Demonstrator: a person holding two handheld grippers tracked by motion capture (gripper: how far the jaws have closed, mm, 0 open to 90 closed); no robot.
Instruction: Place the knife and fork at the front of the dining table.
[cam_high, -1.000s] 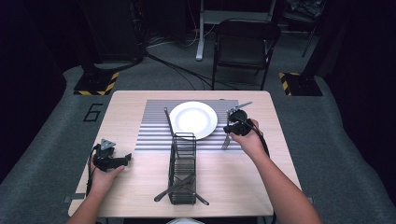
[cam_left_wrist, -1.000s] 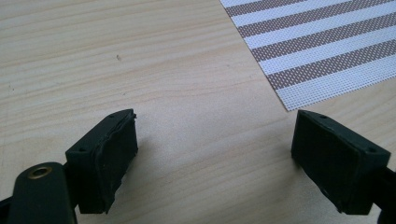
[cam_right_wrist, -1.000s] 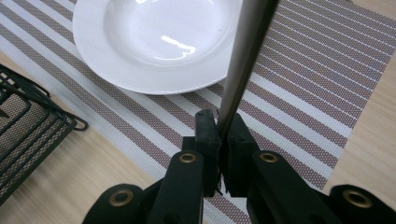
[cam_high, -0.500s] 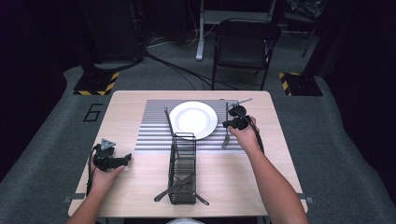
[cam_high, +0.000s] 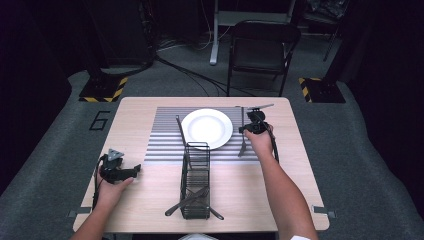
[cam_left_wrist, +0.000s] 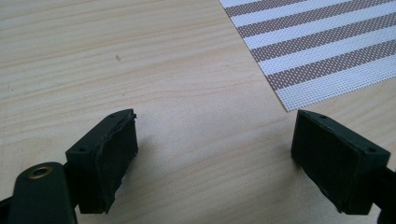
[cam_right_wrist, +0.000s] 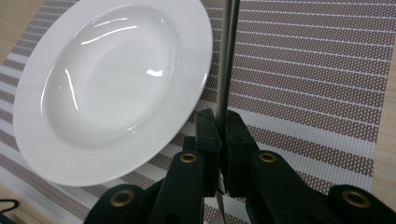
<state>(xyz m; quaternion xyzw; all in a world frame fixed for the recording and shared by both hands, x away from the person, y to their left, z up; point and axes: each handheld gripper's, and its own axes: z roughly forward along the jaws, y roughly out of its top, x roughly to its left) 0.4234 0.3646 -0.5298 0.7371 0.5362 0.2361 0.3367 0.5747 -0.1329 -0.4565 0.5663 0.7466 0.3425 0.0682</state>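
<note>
The right hand-held gripper (cam_right_wrist: 218, 154) is clamped tight on a knife (cam_right_wrist: 227, 56), white plate (cam_right_wrist: 112, 79) just to its left. The left hand-held gripper (cam_left_wrist: 215, 154) sits spread wide over bare desk (cam_left_wrist: 116, 60).

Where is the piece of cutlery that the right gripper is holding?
In the high view the cutlery piece lies on the striped placemat just right of the white plate, clamped by the right gripper.

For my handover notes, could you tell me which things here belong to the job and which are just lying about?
In the job: right gripper, shut on a piece of cutlery; white plate; striped placemat; wire caddy.

Lying about: folding chair; floor cables; left gripper, open over bare table.
</note>
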